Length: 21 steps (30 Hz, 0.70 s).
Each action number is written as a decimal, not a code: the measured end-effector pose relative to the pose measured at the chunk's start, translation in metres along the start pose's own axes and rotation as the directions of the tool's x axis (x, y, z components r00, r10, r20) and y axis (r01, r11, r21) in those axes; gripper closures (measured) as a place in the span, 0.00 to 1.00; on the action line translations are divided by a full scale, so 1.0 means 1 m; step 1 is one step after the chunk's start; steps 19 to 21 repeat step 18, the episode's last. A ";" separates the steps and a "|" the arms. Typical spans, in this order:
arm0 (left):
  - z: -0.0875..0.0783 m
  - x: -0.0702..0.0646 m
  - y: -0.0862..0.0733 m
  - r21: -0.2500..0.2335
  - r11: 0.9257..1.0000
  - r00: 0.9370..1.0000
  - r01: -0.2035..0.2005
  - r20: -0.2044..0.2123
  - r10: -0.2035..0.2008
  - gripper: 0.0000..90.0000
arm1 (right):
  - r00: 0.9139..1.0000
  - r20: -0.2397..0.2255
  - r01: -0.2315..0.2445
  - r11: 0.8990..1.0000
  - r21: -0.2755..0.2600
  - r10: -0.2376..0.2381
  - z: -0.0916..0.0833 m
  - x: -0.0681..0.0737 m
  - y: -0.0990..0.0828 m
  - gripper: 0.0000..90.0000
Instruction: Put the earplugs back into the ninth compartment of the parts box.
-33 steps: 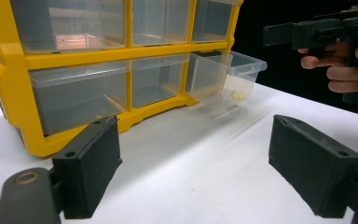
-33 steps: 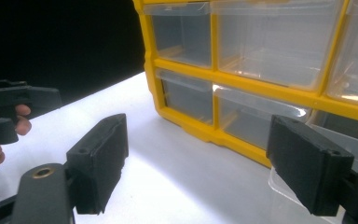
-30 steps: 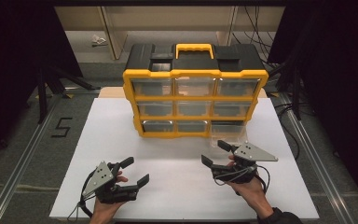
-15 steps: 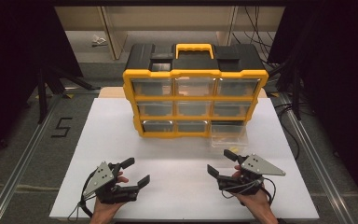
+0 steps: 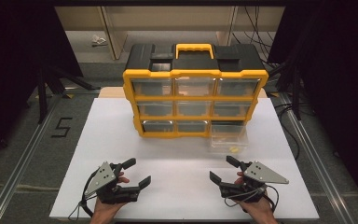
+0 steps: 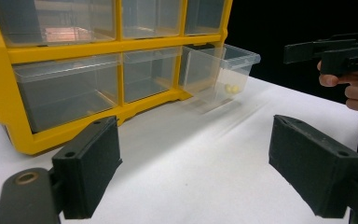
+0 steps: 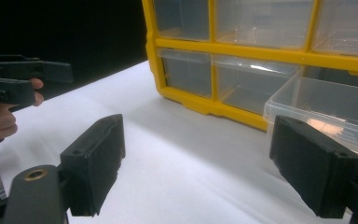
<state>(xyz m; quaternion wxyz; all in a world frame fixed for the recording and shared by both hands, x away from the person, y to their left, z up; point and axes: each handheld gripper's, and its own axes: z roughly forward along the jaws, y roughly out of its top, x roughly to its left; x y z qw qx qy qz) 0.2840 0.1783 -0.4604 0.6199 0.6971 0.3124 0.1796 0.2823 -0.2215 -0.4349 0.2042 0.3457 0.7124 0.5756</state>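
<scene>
Two grippers sit low over the white table (image 5: 121, 140), each in a person's hand, at about seven and five o'clock from the table's middle. On the left gripper (image 5: 136, 173) the jaws stand spread wide with nothing between them; the right gripper (image 5: 223, 169) is spread just as wide and equally empty. At twelve o'clock from the right one, near but apart, a clear drawer (image 5: 229, 138) is pulled out of the bottom right slot of the yellow organizer (image 5: 196, 73), a small yellow piece (image 5: 233, 150) lying inside. Its other drawers sit pushed in. On top, the black lid carries a yellow handle (image 5: 194, 47).
</scene>
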 end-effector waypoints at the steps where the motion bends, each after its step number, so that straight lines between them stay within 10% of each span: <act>1: 0.000 0.000 0.000 0.001 1.000 1.000 0.001 0.000 -0.001 0.18 | 1.000 0.001 0.001 1.000 0.000 -0.001 -0.001 0.000 0.000 0.21; 21: 0.001 0.000 0.000 0.002 1.000 1.000 0.000 -0.001 0.000 0.18 | 1.000 0.013 0.003 1.000 -0.002 -0.003 -0.001 -0.002 -0.002 0.21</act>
